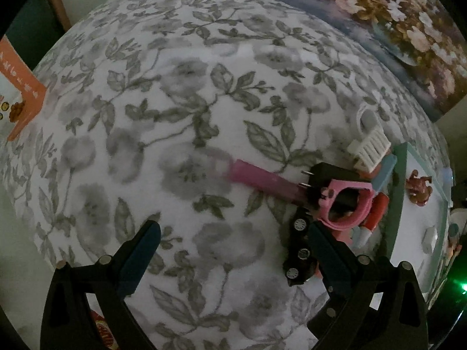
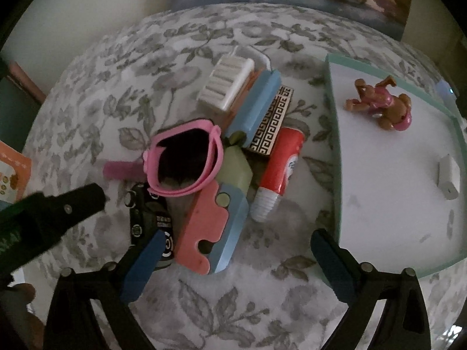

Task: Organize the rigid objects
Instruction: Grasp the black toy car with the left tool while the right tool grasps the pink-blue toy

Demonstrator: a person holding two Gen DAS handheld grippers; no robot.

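Note:
A pile of small rigid objects lies on the floral cloth: pink sunglasses [image 2: 186,160], a black toy car [image 2: 149,218], a pink and blue foam block [image 2: 210,227], a red tube [image 2: 277,172], a patterned box [image 2: 273,125], a white brush [image 2: 224,83] and a blue bar [image 2: 254,105]. My right gripper [image 2: 236,262] is open just in front of the pile, above the foam block. My left gripper [image 1: 236,242] is open to the left of the pile; its right finger [image 1: 327,250] is beside the toy car [image 1: 300,248]. It also shows in the right wrist view [image 2: 73,204].
A green-rimmed white tray [image 2: 335,175] stands right of the pile and holds a brown toy figure [image 2: 382,105] and a small white block [image 2: 449,179]. A floral picture [image 1: 394,29] leans at the back. An orange box [image 1: 20,87] sits at the far left.

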